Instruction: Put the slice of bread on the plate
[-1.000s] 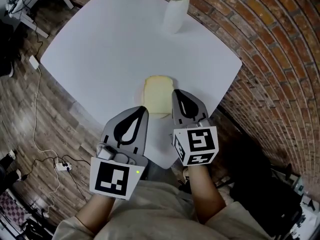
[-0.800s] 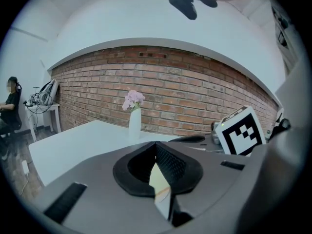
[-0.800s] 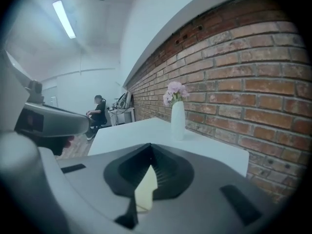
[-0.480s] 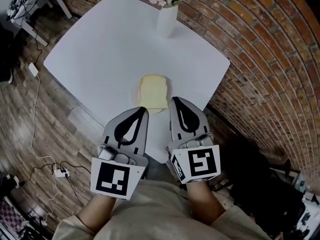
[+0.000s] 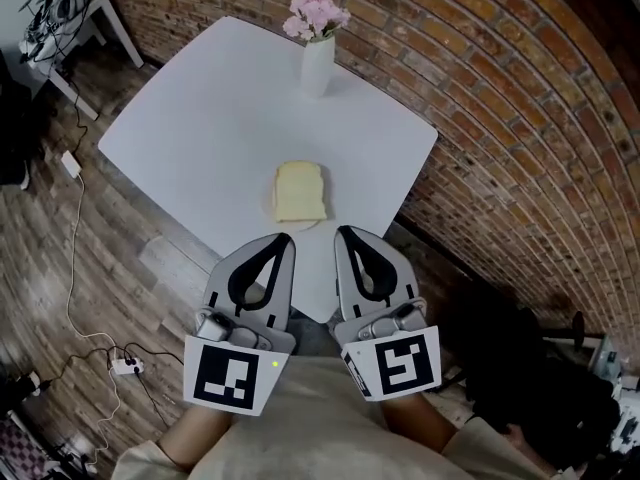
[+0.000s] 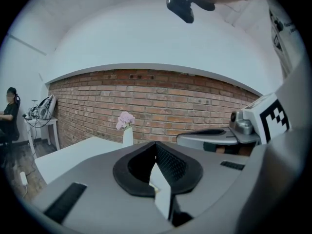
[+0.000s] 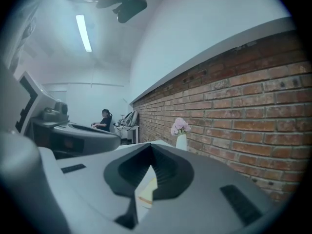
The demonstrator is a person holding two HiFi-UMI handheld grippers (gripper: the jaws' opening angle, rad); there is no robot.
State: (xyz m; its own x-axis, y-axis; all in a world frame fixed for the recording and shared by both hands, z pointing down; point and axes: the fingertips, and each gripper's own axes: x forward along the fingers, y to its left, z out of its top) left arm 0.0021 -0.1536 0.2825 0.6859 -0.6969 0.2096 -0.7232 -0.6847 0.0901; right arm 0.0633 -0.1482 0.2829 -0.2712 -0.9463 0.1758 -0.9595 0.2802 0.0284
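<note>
The slice of bread [image 5: 300, 192] lies flat on the white table [image 5: 220, 118], toward its near right edge. It rests on a white plate [image 5: 298, 225], which shows only as a thin curved rim at the slice's near edge. The left gripper [image 5: 286, 238] and right gripper [image 5: 341, 231] are side by side at the table's near corner, apart from the slice. Both have their jaw tips closed together with nothing between them. A vase of pink flowers [image 5: 317, 63] stands at the far edge.
</note>
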